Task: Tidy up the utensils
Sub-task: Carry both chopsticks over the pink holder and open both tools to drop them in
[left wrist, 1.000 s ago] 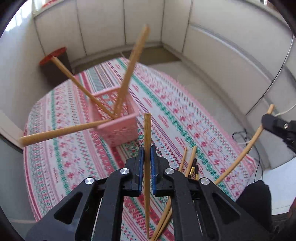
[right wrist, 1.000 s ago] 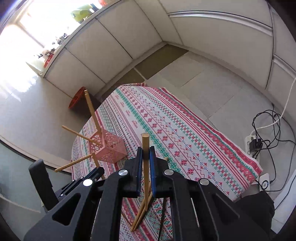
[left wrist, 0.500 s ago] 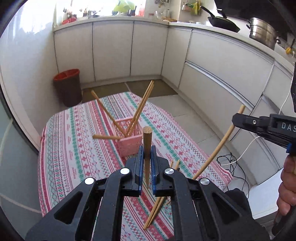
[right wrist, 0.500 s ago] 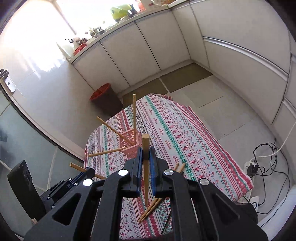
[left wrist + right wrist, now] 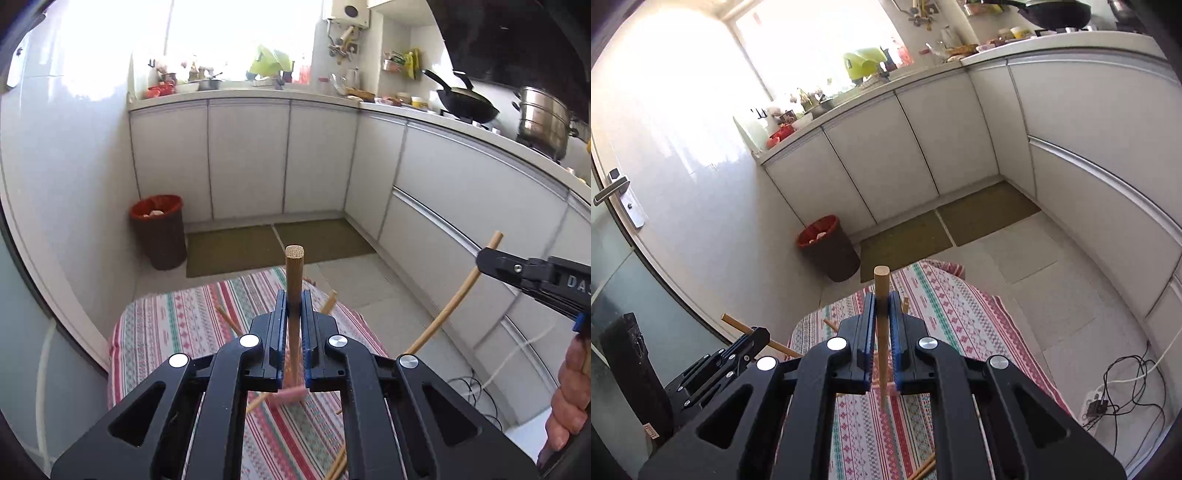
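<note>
My left gripper (image 5: 294, 306) is shut on a wooden chopstick (image 5: 294, 280) that stands upright between its blue pads. My right gripper (image 5: 882, 306) is shut on another wooden chopstick (image 5: 881, 291); it also shows in the left wrist view (image 5: 487, 264) with its chopstick (image 5: 454, 299) slanting down. Both are held high above the table with the patterned cloth (image 5: 177, 325). The pink basket (image 5: 290, 394) is mostly hidden behind my fingers; chopstick ends (image 5: 229, 319) stick out of it. Loose chopsticks (image 5: 338, 467) lie on the cloth near the front.
A red-lined bin (image 5: 158, 230) stands on the floor by the white cabinets (image 5: 247, 158). A wok (image 5: 463, 101) and a steel pot (image 5: 541, 118) sit on the counter. Cables and a power strip (image 5: 1097, 404) lie on the floor right of the table. A door with a handle (image 5: 613, 188) is at left.
Both grippers have risen and tilted up, each still holding its chopstick. The table and pink basket have dropped low in view, and the kitchen counter has come into sight.
</note>
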`<state>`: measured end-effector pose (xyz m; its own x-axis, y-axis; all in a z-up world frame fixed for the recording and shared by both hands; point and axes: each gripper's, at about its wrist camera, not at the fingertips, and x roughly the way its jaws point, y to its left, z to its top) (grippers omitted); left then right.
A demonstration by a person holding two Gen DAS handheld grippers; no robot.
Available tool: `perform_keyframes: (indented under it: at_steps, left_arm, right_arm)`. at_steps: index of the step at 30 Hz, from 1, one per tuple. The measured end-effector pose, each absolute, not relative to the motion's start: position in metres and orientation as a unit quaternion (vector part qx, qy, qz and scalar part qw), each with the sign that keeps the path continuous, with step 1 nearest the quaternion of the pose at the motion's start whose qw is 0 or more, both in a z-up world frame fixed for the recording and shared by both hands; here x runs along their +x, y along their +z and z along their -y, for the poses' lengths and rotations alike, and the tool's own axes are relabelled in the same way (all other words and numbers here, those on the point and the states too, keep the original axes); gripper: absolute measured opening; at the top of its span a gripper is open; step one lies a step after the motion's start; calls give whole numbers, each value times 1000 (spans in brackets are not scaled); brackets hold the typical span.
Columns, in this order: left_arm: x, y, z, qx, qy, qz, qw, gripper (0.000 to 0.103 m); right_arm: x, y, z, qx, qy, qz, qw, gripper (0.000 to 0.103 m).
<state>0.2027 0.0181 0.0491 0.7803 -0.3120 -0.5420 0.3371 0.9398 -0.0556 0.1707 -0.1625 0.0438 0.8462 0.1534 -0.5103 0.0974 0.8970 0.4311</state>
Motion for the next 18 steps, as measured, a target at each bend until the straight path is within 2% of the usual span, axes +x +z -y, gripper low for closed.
perform_keyframes:
  at_steps: [7,8,9,11,18]
  left_arm:
    - [251,13,-18,15,-150,-325,934,8]
    - [254,4,-20,10,-148,-337,930,15]
    - [256,-4,-22,5,-143,-343,928,29]
    - [254,-8,-31,-17,-139,-336,931,34]
    - [240,9,-72,-96,-122,-288,945,36]
  right_arm:
    - [208,31,153,216,13,-259,941,8]
    - [213,25,152,215,12,-263,940,8]
    - [219,18,151,218,14,-268,938,8]
    - [228,8,149,216,11,-278,936,8]
    - [250,-11,138,195,2,-288,938,8]
